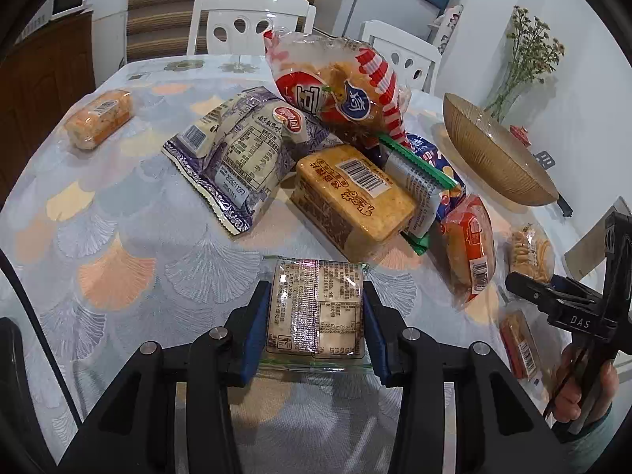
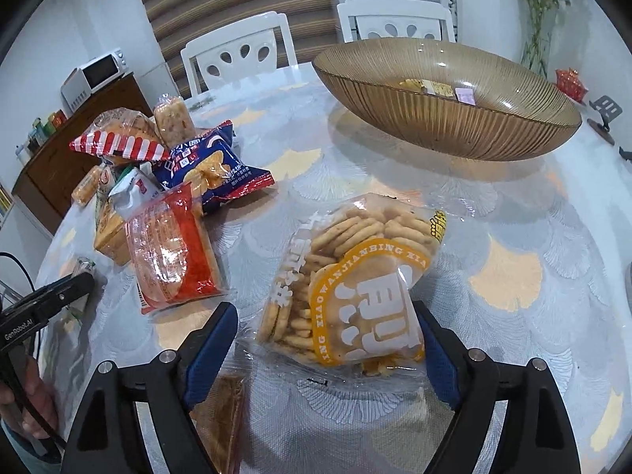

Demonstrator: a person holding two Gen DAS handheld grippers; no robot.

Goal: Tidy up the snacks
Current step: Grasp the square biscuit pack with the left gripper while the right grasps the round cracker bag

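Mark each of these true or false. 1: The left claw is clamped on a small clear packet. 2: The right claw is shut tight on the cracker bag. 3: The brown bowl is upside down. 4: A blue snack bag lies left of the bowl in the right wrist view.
1. True: the left claw grips the clear packet.
2. False: the right claw stands open around the cracker bag.
3. False: the brown bowl sits upright.
4. True: the blue snack bag lies there.

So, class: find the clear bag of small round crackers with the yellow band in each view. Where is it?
Left wrist view: the cracker bag lies far right, past the orange packet.
Right wrist view: cracker bag, centre, between the open right claw.
Shared landmark: the brown ribbed bowl.
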